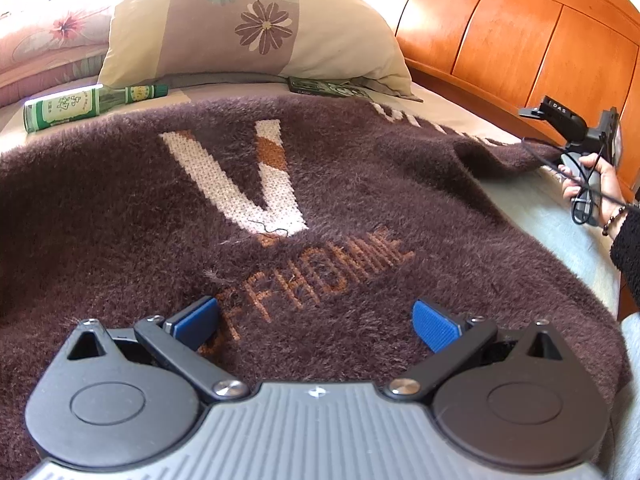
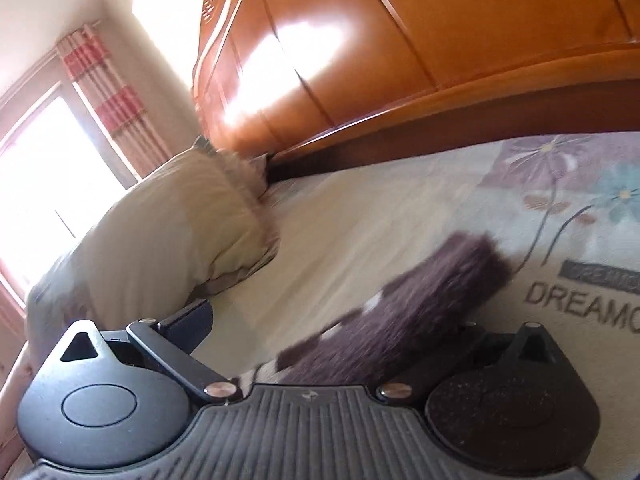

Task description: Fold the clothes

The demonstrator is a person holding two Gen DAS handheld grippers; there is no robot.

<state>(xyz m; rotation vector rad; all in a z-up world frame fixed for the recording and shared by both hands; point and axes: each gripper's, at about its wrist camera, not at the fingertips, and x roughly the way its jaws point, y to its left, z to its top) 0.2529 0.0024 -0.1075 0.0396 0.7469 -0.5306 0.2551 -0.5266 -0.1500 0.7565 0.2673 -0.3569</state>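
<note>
Jaws on the left gripper (image 1: 316, 322) are spread wide with nothing between them; the blue ribbed rubber pads (image 1: 434, 325) hover just above the fuzzy dark-brown knitted sweater (image 1: 360, 200). That sweater lies flat across the cream floral bedsheet (image 2: 380, 216), long shaggy nap, with a big cream cross-stitch-textured "V" ahead of the jaws and tan block lettering right between the pads. Beyond the jaws: a green glass bottle with a white-green paper label (image 1: 86, 106) lying on its side to the left, then a plump cream pillow with purple flower print (image 1: 248, 24), with a flat dark green printed packet (image 1: 328, 88) at its lower edge. Glossy orange panelled wooden headboard (image 1: 520, 40) runs along the right. Far right, a hand (image 1: 600, 184) holds the right gripper's handle at the sweater's edge. Right gripper (image 2: 336, 320): jaws stand apart, a blurred fuzzy brown sleeve end with cream patches lies across the gap and over the right finger; can't tell whether it is pinched. Ahead-left of those jaws, the same pillow, then a red-checked curtain (image 2: 108, 92).
</note>
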